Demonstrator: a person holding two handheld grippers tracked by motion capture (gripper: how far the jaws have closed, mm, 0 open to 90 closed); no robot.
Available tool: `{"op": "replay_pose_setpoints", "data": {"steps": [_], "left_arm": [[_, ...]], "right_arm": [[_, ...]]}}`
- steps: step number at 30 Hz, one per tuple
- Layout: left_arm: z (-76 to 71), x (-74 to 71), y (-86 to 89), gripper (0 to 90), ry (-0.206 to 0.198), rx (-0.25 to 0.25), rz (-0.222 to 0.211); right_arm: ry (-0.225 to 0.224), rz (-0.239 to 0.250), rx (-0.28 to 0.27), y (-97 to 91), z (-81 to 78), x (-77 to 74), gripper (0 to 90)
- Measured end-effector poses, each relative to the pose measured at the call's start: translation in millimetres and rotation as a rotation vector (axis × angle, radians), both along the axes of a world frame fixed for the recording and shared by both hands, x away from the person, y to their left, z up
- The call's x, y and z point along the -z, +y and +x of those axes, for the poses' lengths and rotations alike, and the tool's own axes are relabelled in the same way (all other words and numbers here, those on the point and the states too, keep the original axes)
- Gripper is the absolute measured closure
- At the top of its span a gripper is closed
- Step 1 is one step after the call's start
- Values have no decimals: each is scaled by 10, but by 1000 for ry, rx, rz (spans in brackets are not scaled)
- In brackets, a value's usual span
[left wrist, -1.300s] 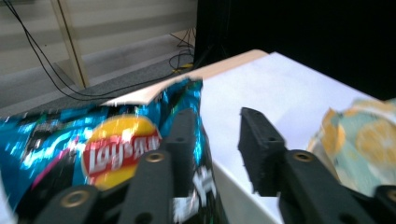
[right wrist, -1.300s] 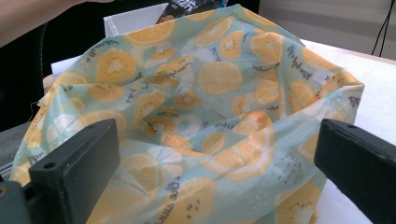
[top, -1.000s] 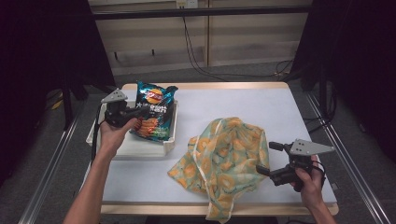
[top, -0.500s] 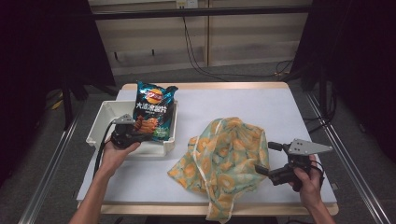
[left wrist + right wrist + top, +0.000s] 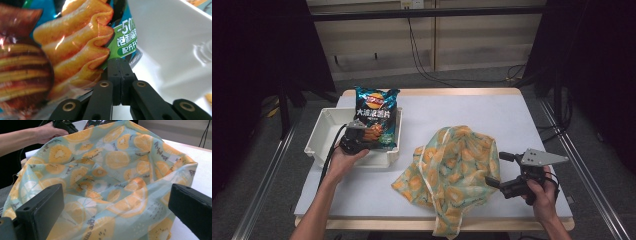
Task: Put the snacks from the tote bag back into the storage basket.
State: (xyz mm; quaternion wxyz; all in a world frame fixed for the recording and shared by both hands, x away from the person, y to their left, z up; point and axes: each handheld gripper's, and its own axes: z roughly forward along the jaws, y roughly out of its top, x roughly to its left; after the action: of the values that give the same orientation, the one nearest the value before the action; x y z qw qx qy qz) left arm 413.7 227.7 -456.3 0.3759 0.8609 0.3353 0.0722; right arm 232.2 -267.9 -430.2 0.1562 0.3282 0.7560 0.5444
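Observation:
A blue chip bag [image 5: 377, 112] stands tilted in the white tray [image 5: 324, 130] at the table's left. My left gripper [image 5: 362, 137] reaches into the tray from the near side. In the left gripper view its jaws [image 5: 121, 62] are pressed together at the bag's lower edge [image 5: 75, 50], with the foil seam caught at their tips. A crumpled cloth printed with oranges [image 5: 452, 170] lies at centre right, partly over the front edge. My right gripper [image 5: 495, 169] sits just right of it, jaws wide apart. The cloth [image 5: 105, 170] lies ahead of those jaws [image 5: 115, 200], untouched.
The white table [image 5: 472, 110] stretches bare behind the cloth. Metal rails run along both sides of the table [image 5: 582, 170]. Cables hang on the wall behind [image 5: 422, 55]. The tray's left half [image 5: 329, 125] holds nothing.
My left hand has come down with the chip bag, from above the tray's rim into the tray. The right hand and the cloth have stayed put.

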Motion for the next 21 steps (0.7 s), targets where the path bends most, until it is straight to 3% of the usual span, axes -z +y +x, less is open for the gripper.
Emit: {"op": "replay_pose_setpoints", "data": {"steps": [5,7,8,12,21], "left_arm": [[15,16,37,876,32,3,12],[-10,22,80,872,51,2,45],[-17,34,113,873,54,-6,36],[39,53,197,889,61,-24,37],[192,44,149,877,52,-22,72]], "right_arm": [[-1,5,4,-19,-6,-11,0],[0,5,3,-25,-8,-11,0],[-3,5,3,-26,-7,-10,0],[-4,5,5,-22,5,-7,0],[4,-1,6,-5,12,17,0]]}}
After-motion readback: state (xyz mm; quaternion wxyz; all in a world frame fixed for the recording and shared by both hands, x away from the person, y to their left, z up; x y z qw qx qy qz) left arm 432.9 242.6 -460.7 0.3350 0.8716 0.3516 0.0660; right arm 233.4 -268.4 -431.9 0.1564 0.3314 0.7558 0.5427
